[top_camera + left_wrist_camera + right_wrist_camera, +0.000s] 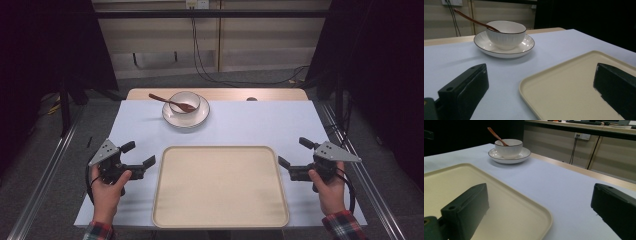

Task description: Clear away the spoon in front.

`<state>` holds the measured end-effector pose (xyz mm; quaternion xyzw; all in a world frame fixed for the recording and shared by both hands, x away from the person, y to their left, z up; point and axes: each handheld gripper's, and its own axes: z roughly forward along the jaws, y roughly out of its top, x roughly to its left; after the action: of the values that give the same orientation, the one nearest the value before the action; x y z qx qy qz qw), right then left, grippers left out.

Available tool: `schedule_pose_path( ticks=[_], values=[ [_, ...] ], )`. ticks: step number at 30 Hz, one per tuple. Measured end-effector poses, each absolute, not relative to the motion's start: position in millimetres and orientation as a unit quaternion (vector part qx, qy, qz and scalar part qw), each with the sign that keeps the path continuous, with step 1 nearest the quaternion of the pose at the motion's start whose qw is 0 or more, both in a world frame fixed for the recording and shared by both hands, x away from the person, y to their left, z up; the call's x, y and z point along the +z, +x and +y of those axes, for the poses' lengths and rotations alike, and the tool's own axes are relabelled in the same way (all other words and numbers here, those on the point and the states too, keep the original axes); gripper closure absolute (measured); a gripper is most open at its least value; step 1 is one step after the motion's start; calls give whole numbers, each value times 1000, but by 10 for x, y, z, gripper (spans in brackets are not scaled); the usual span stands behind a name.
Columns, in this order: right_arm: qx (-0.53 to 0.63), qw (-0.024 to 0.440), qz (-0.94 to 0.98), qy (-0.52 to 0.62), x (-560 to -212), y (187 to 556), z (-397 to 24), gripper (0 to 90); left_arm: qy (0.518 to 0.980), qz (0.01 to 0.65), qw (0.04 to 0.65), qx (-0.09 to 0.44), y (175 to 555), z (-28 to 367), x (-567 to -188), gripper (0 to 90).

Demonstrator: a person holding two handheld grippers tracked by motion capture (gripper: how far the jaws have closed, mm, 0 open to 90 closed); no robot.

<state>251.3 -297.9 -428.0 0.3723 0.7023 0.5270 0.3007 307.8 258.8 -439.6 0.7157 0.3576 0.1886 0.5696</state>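
Here the tray (pixel 220 187), a smooth beige rectangle with rounded corners and a low raised rim, lies flat between our two grippers, its edges just beside each. Our left gripper (pixel 141 156) and right gripper (pixel 294 153) both stand wide open, holding nothing. We judge we are at the very start, nothing yet moved. Ahead of both grippers, well beyond the tray, a ribbed white bowl (pixel 184 101) sits on a glossy dark-rimmed plate (pixel 198 118), a slim wooden spoon (pixel 170 102) leaning inside. Next likely calls for reaching forward over the pale blue tabletop (pixel 260 122).
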Motion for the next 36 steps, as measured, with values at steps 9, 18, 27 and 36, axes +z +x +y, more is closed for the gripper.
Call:
schedule_pose_path(
  ticks=[9, 18, 27, 36],
  values=[
    [525, 299, 702, 377, -4297, 2521, -2970, 12, 715, 347, 574, 198, 3196, 2487, -4331, 0],
    [523, 294, 707, 374, -4308, 2517, -2962, 12, 701, 370, 578, 195, 3335, 2419, -4304, 0],
    [525, 290, 707, 375, -4319, 2531, -2945, 11, 690, 389, 578, 197, 3480, 2358, -4262, 0],
    [530, 289, 703, 375, -4312, 2539, -2974, 12, 689, 399, 572, 199, 3642, 2337, -4227, 0]
  ],
)
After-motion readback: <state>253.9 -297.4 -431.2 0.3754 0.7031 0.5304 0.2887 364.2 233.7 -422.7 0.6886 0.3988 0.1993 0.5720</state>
